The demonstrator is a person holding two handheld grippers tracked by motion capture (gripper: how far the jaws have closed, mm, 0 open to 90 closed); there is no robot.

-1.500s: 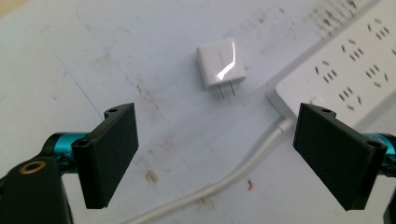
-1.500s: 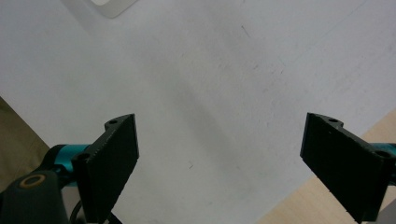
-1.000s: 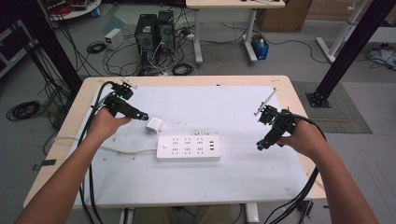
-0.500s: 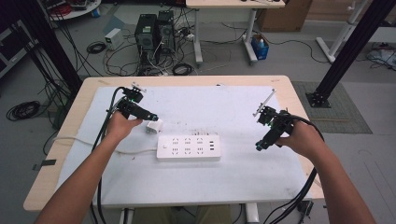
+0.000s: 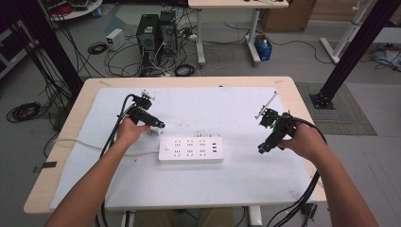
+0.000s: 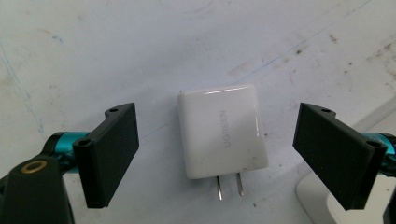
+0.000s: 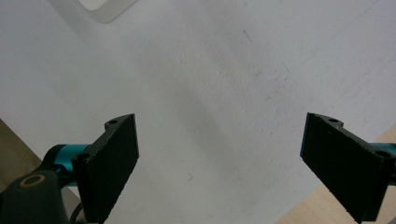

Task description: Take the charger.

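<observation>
A white plug-in charger (image 6: 222,135) lies flat on the white mat, its two prongs pointing toward the camera in the left gripper view. My left gripper (image 6: 217,116) is open and low over it, one jaw on each side with clear gaps, not touching it. In the high view the left gripper (image 5: 160,126) covers most of the charger, just above the left end of a white power strip (image 5: 190,150). My right gripper (image 5: 261,150) hovers at the right of the mat, open, with nothing between its jaws (image 7: 219,126).
A white mat (image 5: 213,109) covers most of the wooden table (image 5: 61,156). The strip's white cord (image 5: 85,143) runs off to the left. A corner of the strip (image 7: 102,9) appears in the right gripper view. Computers and cables sit on the floor beyond.
My left gripper has come down and moved right, from beside the charger to straddling it. The right hand has stayed still.
</observation>
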